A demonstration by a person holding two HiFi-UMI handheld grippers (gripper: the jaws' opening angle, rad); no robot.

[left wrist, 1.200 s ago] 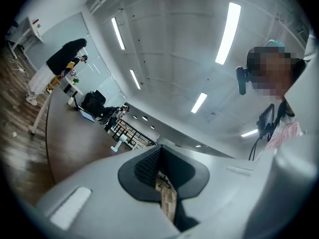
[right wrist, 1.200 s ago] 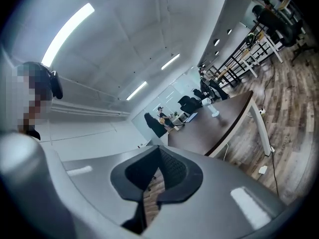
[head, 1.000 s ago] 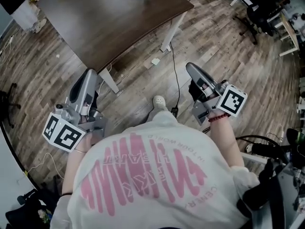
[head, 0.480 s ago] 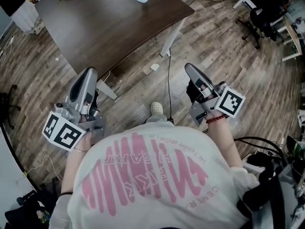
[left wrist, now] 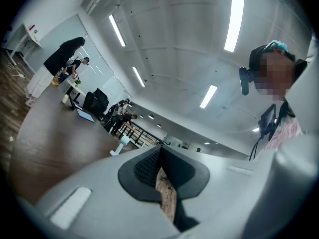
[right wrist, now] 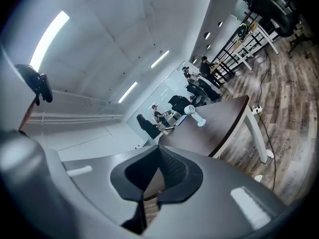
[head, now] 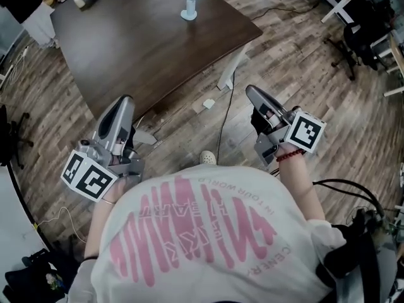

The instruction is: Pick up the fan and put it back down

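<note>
Wood-plank floor (head: 303, 74) on every side in the head view. Ahead, a dark brown table (head: 139, 43) on white legs. Closest to the camera, a white shirt (head: 208, 245) with a large pink print, upside down from here. One small line legible, apparently "IN YOUR WORLD"; the big pink letters not readable. Otherwise only black-and-white square markers on each gripper's cube, no words.

Left gripper (head: 124, 101) and right gripper (head: 254, 92) held out on either side of the body, on the near side of the table, well apart from each other. In the left gripper view, jaws pressed together at the tips, nothing pinched, only a sliver of floor showing through the slot lower down. In the right gripper view, the same: pads meeting, empty.

Fan (head: 190, 1), small and pale blue, upright on the far part of the tabletop, well apart from both grippers and untouched.

Only in the gripper views: ceiling with strip lights (right wrist: 47, 39), black racks (right wrist: 239, 46), people (right wrist: 155, 114) standing beyond the table. Only in the head view: black cable (head: 222, 115) trailing across the floor, white shoe (head: 207, 158), red bracelet (head: 285, 156) on the right wrist.
</note>
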